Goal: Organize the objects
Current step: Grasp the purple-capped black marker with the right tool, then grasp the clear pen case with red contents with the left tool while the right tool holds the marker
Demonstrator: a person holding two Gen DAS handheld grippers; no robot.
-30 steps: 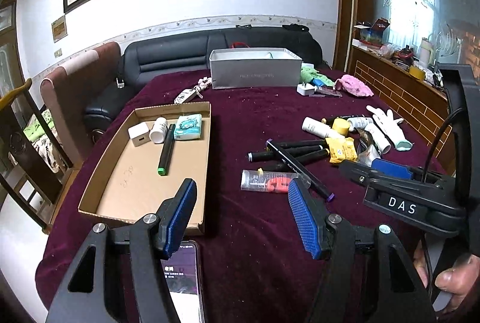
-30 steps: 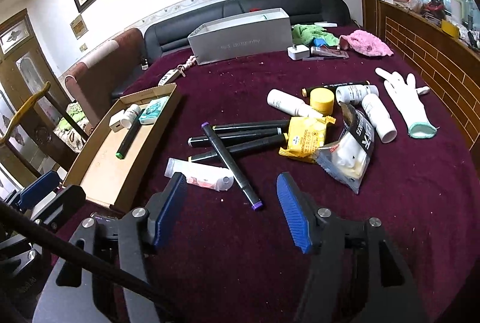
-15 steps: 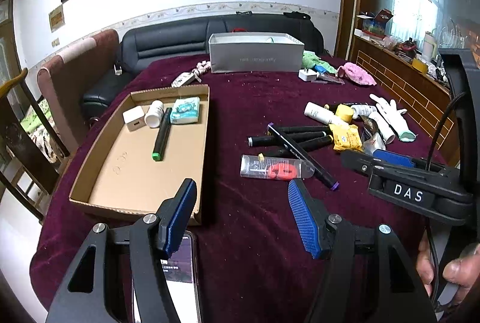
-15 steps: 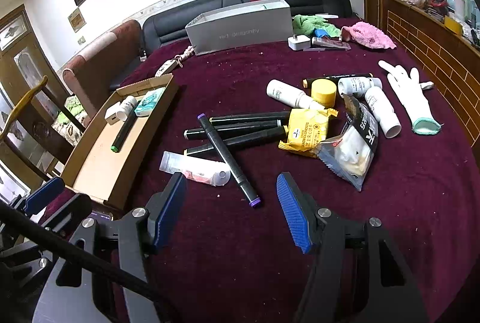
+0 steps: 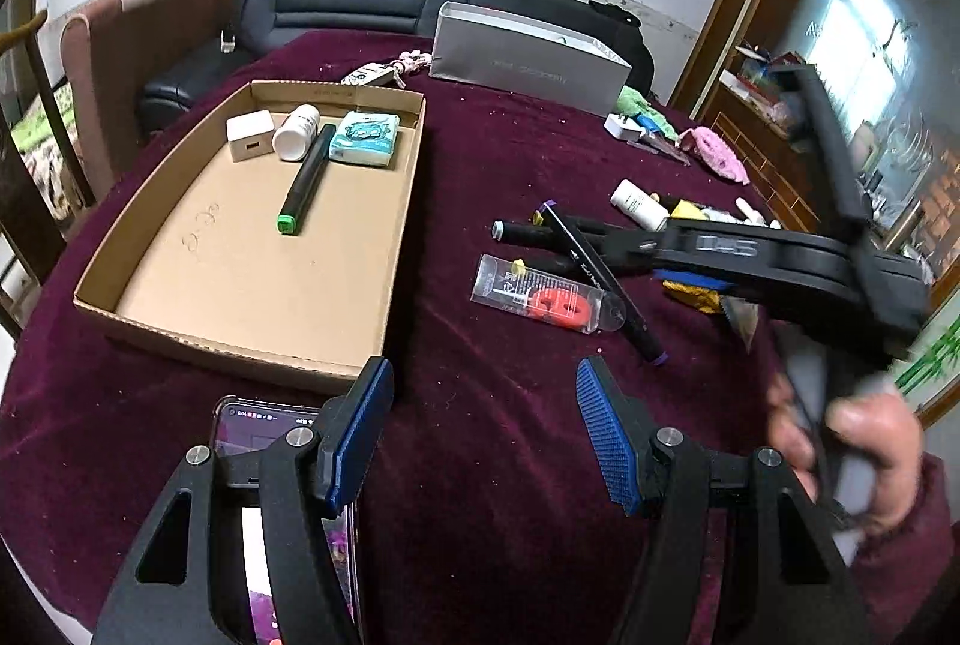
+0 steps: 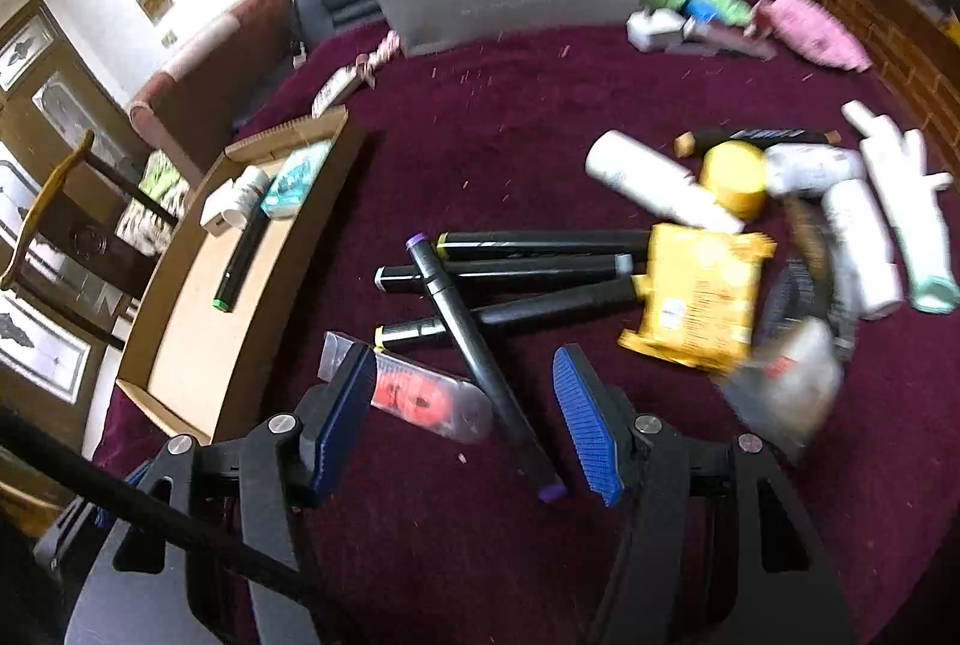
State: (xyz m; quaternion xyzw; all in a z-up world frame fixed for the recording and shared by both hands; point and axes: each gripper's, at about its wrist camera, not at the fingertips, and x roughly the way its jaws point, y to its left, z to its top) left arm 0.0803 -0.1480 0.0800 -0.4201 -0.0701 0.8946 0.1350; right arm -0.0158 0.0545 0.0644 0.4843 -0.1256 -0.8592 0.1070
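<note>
Your R gripper (image 6: 462,420) is spread wide, empty, w/ the purple-tipped marker (image 6: 480,366) lying between its fingers and the clear packet (image 6: 414,396) at its left pad. Your L gripper (image 5: 483,435) is also spread, empty, phone (image 5: 264,423) under its left finger. Ahead-left of it sits the cardboard tray (image 5: 240,279) w/ green-tipped marker (image 5: 305,177), bottle, tissue pack at the far end.

The right tongs (image 6: 462,417) have dropped over the purple-tipped marker (image 6: 480,363) (jaws wide), the view now blurred.
</note>
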